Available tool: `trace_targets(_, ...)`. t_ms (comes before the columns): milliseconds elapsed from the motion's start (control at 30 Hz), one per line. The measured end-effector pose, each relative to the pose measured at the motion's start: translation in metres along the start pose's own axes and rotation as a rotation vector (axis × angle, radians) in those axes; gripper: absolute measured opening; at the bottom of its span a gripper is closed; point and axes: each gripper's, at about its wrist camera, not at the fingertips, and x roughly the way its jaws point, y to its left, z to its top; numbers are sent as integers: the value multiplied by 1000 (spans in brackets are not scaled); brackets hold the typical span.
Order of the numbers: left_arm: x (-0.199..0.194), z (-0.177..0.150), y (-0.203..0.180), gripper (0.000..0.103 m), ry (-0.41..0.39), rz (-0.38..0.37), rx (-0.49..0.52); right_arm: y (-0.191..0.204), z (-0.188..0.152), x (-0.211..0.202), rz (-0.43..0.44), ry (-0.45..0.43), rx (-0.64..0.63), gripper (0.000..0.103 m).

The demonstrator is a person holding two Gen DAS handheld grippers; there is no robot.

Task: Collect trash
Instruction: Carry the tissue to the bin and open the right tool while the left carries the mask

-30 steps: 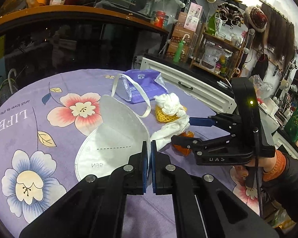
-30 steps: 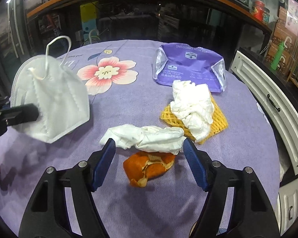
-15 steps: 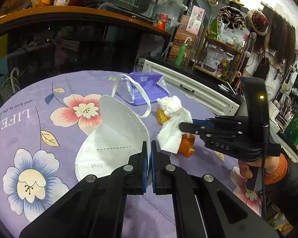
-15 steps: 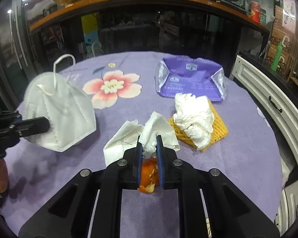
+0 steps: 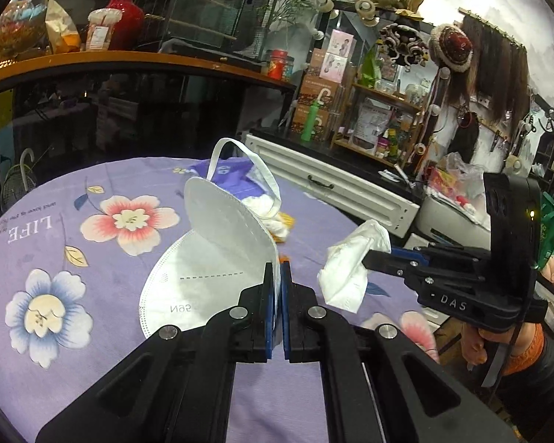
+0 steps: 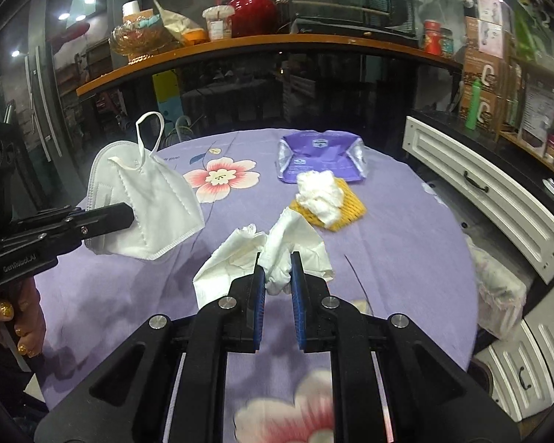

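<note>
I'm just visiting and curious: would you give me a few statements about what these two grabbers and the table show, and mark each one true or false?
1. The left gripper is clamped on a white face mask. True.
2. The right gripper holds an orange peel. False: it pinches a crumpled white tissue.
3. A purple tissue pack lies on the tablecloth. True.
4. The yellow foam net is bare. False: a white tissue wad sits on it.
5. The tablecloth is plain purple. False: it has printed flowers.
</note>
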Motion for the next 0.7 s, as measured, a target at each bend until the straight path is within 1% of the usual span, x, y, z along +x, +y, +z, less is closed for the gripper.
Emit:
trace_targets(133, 0, -7, -29, 4, -4, -35, 4, -16, -24, -33, -43, -19, 41, 14)
trace_targets(200, 0, -10, -47, 4, -6, -65, 8, -24, -37, -49, -63, -27, 64, 14)
trace_targets(300, 0, -15, -74, 4, -8, -93, 36, -38, -61, -73, -95, -31, 110, 14)
trace_targets(367, 1, -17, -90, 4, -8, -112, 54, -47, -73, -81, -109, -31, 137, 14)
trace_targets(500, 5, -23, -125, 4, 5, -174, 90, -67, -102, -104, -151, -29, 201, 14)
trace_targets(700, 16, -32, -167, 4, 29, -244, 141, -92, -139, -125, -212, -11, 275, 14)
